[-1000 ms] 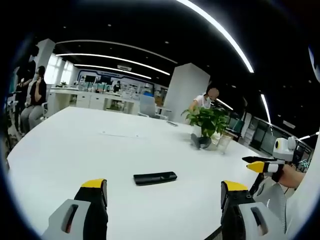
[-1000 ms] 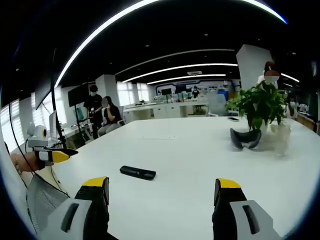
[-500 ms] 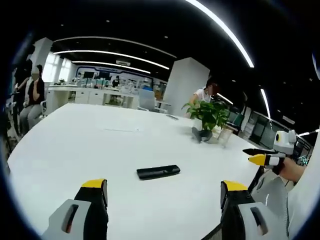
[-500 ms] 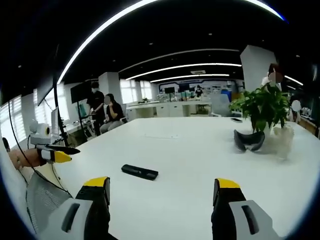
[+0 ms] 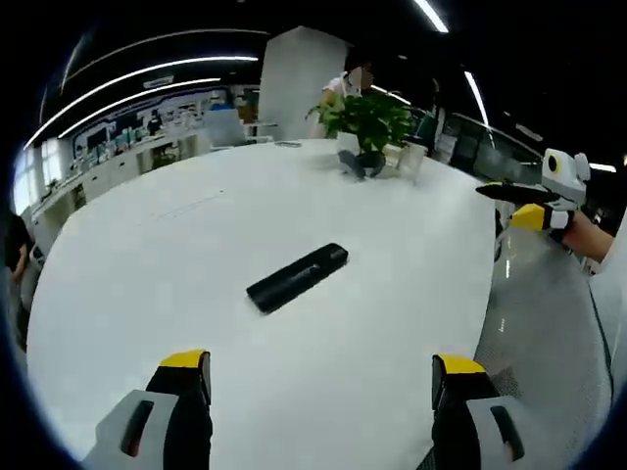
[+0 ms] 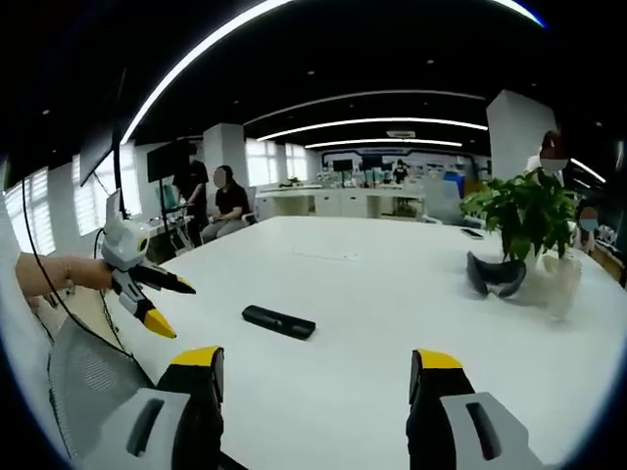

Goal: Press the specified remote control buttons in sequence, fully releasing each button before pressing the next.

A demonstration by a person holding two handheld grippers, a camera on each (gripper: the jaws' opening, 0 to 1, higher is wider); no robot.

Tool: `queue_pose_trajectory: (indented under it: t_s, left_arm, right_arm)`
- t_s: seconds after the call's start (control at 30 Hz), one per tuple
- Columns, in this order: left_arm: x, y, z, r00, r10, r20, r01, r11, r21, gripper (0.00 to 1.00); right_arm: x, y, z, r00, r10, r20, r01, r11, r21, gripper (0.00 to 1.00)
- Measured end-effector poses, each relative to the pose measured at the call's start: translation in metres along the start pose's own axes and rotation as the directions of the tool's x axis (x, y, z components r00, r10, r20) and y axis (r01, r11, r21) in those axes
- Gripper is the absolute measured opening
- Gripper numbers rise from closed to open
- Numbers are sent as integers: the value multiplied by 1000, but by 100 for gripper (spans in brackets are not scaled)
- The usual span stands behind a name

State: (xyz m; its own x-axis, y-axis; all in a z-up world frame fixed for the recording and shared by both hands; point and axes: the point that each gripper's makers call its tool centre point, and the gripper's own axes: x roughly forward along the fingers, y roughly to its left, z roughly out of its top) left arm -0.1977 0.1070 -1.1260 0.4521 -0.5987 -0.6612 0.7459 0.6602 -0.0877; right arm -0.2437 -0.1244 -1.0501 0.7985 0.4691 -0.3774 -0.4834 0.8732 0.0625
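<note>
While both grippers (image 5: 318,377) (image 6: 315,372) gape empty, black remote (image 5: 297,277) flat on white table (image 5: 147,294)

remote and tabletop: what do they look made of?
Remote: probably plastic, matte black; it gives no sharp highlights. Its buttons are too small to make out.
Table: smooth white top, likely laminate or a painted surface, semi-gloss; faint soft reflections near its edge. Exact material unclear.

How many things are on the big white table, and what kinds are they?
Remote control: 1
Potted plant: 1
Dark curved thing beside the plant: 1
Clear cup beside the plant: 1
Small flat thing far back on the table: 1
Total: 5
</note>
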Motion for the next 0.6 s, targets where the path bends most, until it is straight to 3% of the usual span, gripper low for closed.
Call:
queue_pose_trajectory:
  t_s: [0.13,0.3,0.4,0.5,0.6]
  left_arm:
    - [14,7,9,997,-46,-56,52,993,109,93]
    - [35,17,18,984,-86,-153,122,963,239,87]
    - [47,18,19,968,-135,-211,184,956,229,85]
    - [60,25,17,951,-140,-276,217,938,272,82]
    - [71,28,19,942,-150,-299,236,932,276,78]
  right_arm:
    - [2,4,-1,1000,18,-11,-18,1000,-11,73]
    - [2,11,-6,998,48,-37,-49,998,-25,65]
    - [3,12,-10,997,55,-56,-57,998,-29,60]
    - [4,12,-13,996,60,-68,-63,998,-31,56]
    - [4,10,-16,995,56,-81,-59,998,-31,53]
